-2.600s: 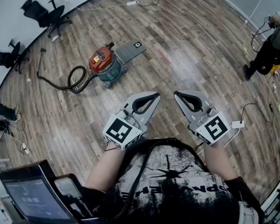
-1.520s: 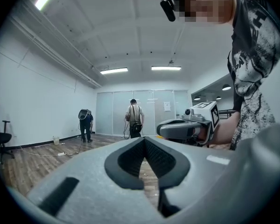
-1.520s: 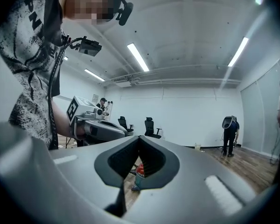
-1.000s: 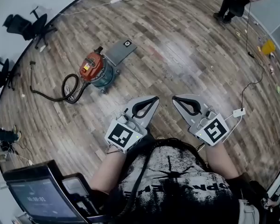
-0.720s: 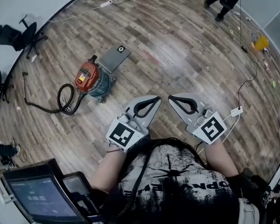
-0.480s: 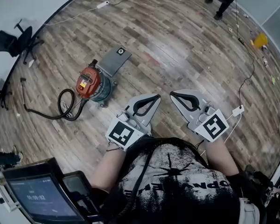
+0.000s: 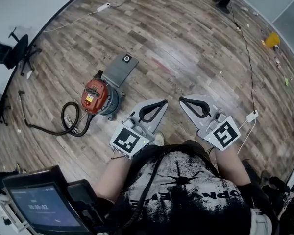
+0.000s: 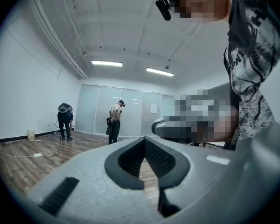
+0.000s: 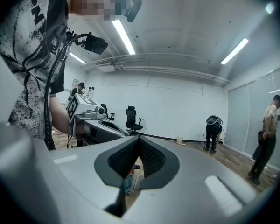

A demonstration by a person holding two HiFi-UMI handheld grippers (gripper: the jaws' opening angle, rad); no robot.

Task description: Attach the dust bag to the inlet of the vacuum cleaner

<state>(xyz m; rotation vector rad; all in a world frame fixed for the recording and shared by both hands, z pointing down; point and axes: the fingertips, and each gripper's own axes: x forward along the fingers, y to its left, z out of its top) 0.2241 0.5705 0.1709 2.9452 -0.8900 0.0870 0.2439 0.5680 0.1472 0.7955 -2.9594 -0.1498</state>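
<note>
A vacuum cleaner with a red lid, teal drum and coiled black hose stands on the wood floor, left of centre in the head view. A flat grey dust bag lies just beyond it. My left gripper and right gripper are held level in front of my chest, both shut and empty, well short of the vacuum. Through the right gripper's jaws a sliver of the vacuum shows. The left gripper looks across the room.
Office chairs stand by the left wall. A white power strip and cables trail over the far floor, another white plug lies at right. People stand by the glass wall. A screen sits at lower left.
The view has shifted: the vacuum and dust bag now lie nearer and closer to my left gripper. Both grippers stay shut, side by side.
</note>
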